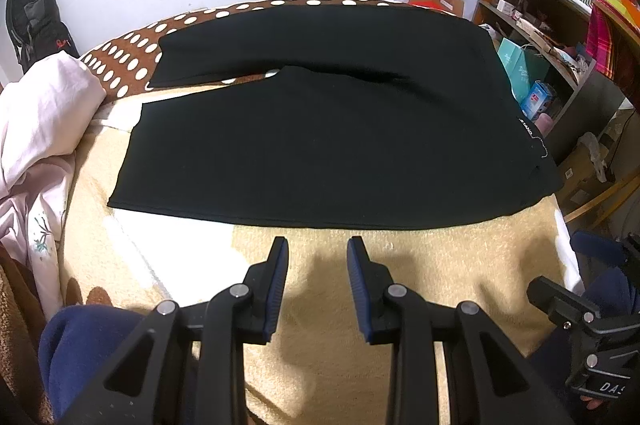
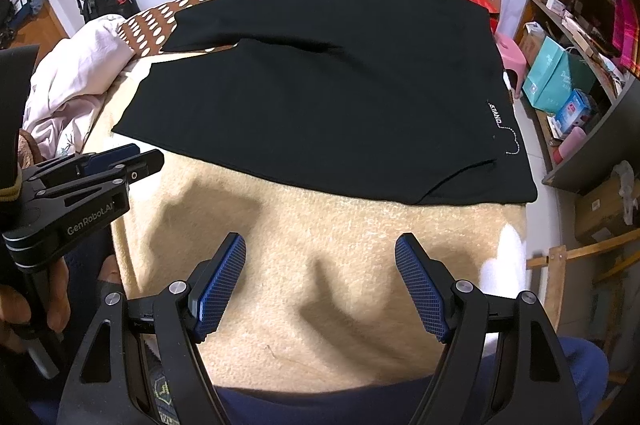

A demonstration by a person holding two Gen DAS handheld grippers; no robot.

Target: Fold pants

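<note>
Your left claw point(image 1: 317, 243) stands with its blue-padded fingers a moderate gap apart, holding nothing, hovering over the cream fleece blanket point(image 1: 400, 285) just short of the near edge of the pants. Your right claw point(image 2: 320, 241) is spread wider, also empty, over the same blanket and a little further back from the cloth.

The black knit pants point(image 1: 320, 145) lie flat across the bed, waistband to the right with a small white printed label point(image 2: 496, 114) near it, legs running left; the far leg rests on a brown blanket with white polka dots point(image 1: 132, 53). The two legs lie side by side, split apart at the left.

By my reading no fold is made yet; you are at the approach. The next move calls for both claws to pinch the near edge, one toward the waistband and one toward the hem, and carry the near leg over the far one.
</note>
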